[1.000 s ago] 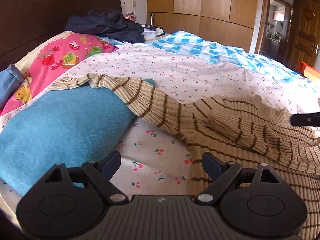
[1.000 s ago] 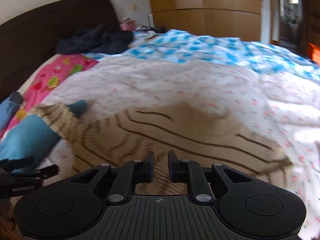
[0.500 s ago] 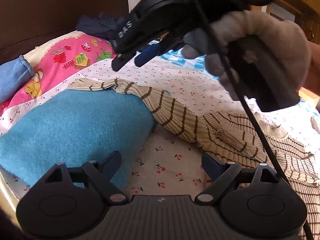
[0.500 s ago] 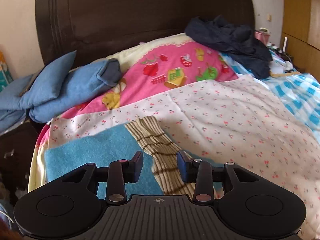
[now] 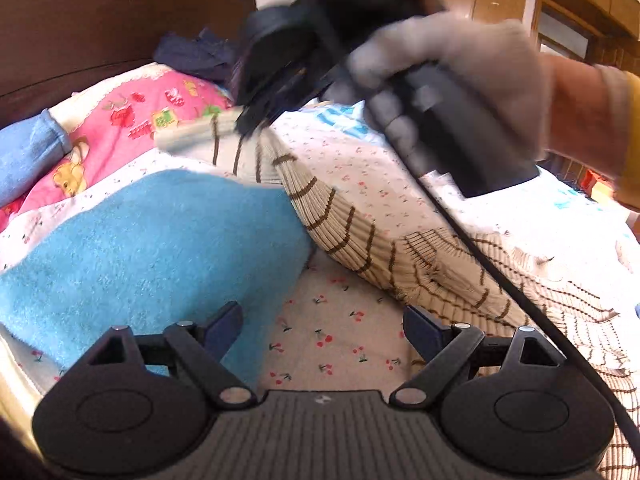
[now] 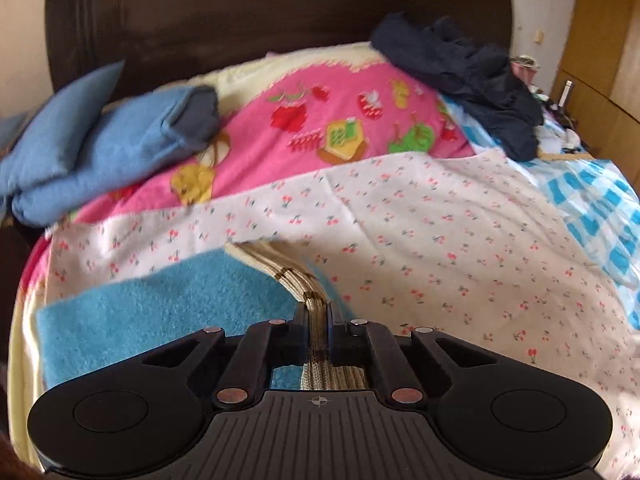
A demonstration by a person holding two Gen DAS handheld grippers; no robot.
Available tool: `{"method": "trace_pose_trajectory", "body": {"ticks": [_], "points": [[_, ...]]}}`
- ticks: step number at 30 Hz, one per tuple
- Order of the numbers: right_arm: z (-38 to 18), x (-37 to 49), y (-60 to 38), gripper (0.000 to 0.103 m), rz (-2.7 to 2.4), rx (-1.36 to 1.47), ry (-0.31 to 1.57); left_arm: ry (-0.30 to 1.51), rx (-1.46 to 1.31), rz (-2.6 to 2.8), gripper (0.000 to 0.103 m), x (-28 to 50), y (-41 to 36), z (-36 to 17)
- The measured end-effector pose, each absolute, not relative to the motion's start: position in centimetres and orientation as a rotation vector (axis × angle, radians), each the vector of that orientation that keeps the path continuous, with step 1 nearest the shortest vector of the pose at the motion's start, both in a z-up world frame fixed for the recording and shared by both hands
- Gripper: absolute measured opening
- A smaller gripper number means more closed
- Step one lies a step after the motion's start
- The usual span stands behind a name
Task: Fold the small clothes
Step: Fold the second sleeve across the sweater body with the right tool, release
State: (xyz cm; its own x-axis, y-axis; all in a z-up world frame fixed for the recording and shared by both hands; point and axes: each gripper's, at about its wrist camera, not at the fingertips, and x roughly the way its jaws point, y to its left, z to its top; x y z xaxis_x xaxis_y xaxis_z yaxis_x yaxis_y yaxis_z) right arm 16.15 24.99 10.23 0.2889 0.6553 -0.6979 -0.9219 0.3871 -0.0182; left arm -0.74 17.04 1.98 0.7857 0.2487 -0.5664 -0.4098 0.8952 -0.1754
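A beige sweater with brown stripes [image 5: 460, 264] lies on the cherry-print sheet [image 5: 332, 340]. One long sleeve [image 5: 320, 204] runs up and left over a blue towel [image 5: 152, 256]. My right gripper [image 6: 318, 320] is shut on that sleeve [image 6: 288, 270] near its cuff and lifts it; in the left wrist view it [image 5: 248, 124] shows blurred above the sleeve's end, held by a gloved hand. My left gripper [image 5: 322, 330] is open and empty, low over the sheet between the towel and the sweater's body.
A pink cartoon blanket [image 6: 320, 128], a blue folded garment [image 6: 92, 156] and a dark pile of clothes [image 6: 472, 76] lie by the dark headboard [image 6: 240, 20]. A blue checked quilt [image 6: 592, 200] lies to the right. A black cable [image 5: 500, 276] hangs across the sweater.
My right gripper swung left over the sleeve, closed on it near the cuff and lifted it off the towel. My left gripper stayed open, hardly moving.
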Motion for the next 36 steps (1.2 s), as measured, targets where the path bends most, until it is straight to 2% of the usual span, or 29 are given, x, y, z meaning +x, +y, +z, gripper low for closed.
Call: {"method": "trace_pose_trajectory", "body": {"ticks": [5,9,13,15,16,19,21,24,26,28,30,36], "points": [[16.2,20.3,13.2,0.007,0.971,-0.114,0.641,0.517,-0.238,0.299,0.092,0.6,15.0,3.6],[17.5,21.4,1.8,0.007,0.812,0.119,0.600,0.503,-0.178,0.229,0.092,2.6,12.5,4.4],[13.7,20.2,-9.6,0.009,0.609,0.343,0.565,0.525,-0.118,0.169,0.092,5.2,9.8,3.7],[9.2,19.3,-13.9,0.015,0.506,0.408,0.633,0.556,-0.091,0.148,0.092,6.5,8.6,2.7],[6.8,18.9,-15.3,0.015,0.444,0.426,0.684,0.581,-0.066,0.143,0.092,7.1,7.9,2.0],[1.2,18.1,-18.7,0.015,0.318,0.484,0.810,0.662,0.009,0.146,0.092,8.4,6.7,0.1],[-0.5,17.8,-20.0,0.015,0.285,0.529,0.830,0.701,0.029,0.161,0.092,8.6,6.7,-0.7],[-1.1,17.5,-21.2,0.016,0.269,0.595,0.810,0.722,0.038,0.192,0.092,8.4,7.0,-1.3],[-0.8,17.9,-21.4,0.020,0.264,0.588,0.787,0.717,0.051,0.207,0.092,8.5,7.1,-1.1],[-0.7,18.7,-21.6,0.031,0.239,0.555,0.775,0.705,0.065,0.227,0.092,8.7,7.3,-1.0],[-0.9,20.0,-21.3,0.036,0.191,0.516,0.779,0.698,0.070,0.253,0.092,9.3,7.7,-1.0],[-2.6,22.5,-20.6,0.036,0.182,0.561,0.817,0.701,0.128,0.379,0.092,11.9,9.2,-2.7]]}}
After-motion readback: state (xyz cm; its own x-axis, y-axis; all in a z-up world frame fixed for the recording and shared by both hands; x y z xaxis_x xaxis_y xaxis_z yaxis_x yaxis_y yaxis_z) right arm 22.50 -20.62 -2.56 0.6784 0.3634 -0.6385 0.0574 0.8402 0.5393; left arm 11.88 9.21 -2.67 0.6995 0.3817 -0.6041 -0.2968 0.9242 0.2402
